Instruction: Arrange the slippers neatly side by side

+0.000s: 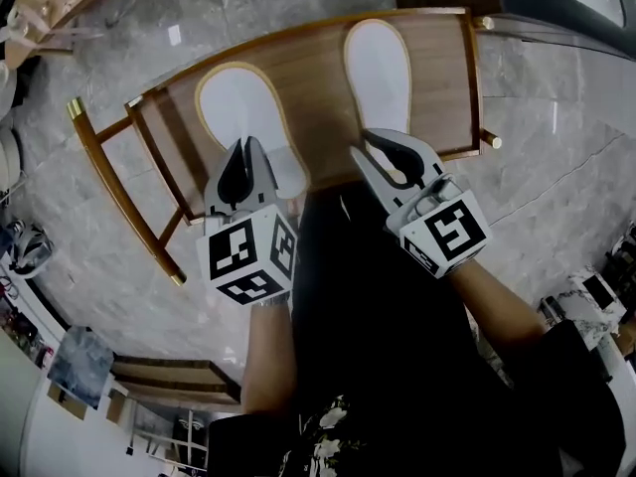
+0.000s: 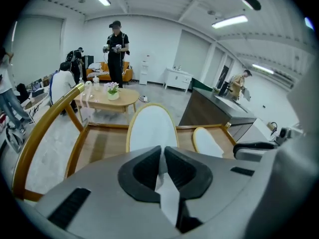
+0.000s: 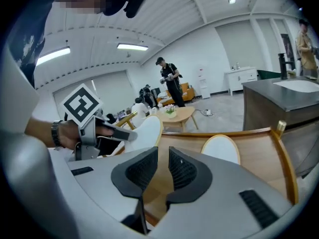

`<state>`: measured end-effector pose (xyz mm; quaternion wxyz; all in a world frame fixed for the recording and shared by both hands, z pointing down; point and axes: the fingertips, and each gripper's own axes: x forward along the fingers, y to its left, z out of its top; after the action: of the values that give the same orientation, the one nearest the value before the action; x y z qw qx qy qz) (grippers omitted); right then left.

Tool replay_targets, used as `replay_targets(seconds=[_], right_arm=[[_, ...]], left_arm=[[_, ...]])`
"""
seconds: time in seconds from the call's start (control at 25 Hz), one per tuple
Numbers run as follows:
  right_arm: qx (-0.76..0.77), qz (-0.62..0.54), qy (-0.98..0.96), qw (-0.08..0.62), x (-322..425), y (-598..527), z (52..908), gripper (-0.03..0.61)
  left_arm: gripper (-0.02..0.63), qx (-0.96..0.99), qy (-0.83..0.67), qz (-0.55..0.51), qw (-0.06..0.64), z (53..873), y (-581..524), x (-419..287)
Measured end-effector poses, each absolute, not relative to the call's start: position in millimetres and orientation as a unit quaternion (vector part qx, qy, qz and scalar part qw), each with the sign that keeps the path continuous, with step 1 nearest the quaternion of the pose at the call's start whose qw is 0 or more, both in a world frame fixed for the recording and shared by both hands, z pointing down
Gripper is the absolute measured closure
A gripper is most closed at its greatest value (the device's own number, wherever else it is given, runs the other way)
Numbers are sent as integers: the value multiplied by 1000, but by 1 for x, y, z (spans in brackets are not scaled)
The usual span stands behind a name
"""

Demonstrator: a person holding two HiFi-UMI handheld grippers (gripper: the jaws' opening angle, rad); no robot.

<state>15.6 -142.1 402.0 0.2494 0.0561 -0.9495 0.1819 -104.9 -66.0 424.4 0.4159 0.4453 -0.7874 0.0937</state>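
Left hand-held gripper [image 1: 246, 157] pinches left slipper [image 1: 238, 102] heel edge; thin hold may slip. Right hand-held gripper [image 1: 383, 157] unclenched, empty; may miss right slipper [image 1: 378, 68].

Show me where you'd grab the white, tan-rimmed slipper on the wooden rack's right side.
Probably its narrow near end, from the person's side: the white, tan-rimmed slipper lies flat on the wooden rack, that thin edge facing the open right gripper.

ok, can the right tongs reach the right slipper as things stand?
Probably yes. The right tongs point at the right slipper, part open with nothing between them, and only bare shelf lies ahead. The left tongs grip the other slipper, off to the side.
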Motion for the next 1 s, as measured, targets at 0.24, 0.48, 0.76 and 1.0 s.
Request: replay_targets(seconds=[0.24, 0.48, 0.76, 1.0], right_arm=[[128, 177, -943, 250, 39, -162, 399, 518], [157, 174, -940, 246, 55, -164, 396, 518], [143, 184, -935, 269, 54, -164, 416, 520], [145, 189, -927, 291, 62, -186, 428, 520]], left_arm=[[594, 482, -767, 88, 413, 419, -76, -95], [594, 502, -754, 87, 413, 419, -92, -84], [594, 501, -745, 92, 431, 433, -109, -77], [594, 484, -746, 76, 450, 447, -127, -67]])
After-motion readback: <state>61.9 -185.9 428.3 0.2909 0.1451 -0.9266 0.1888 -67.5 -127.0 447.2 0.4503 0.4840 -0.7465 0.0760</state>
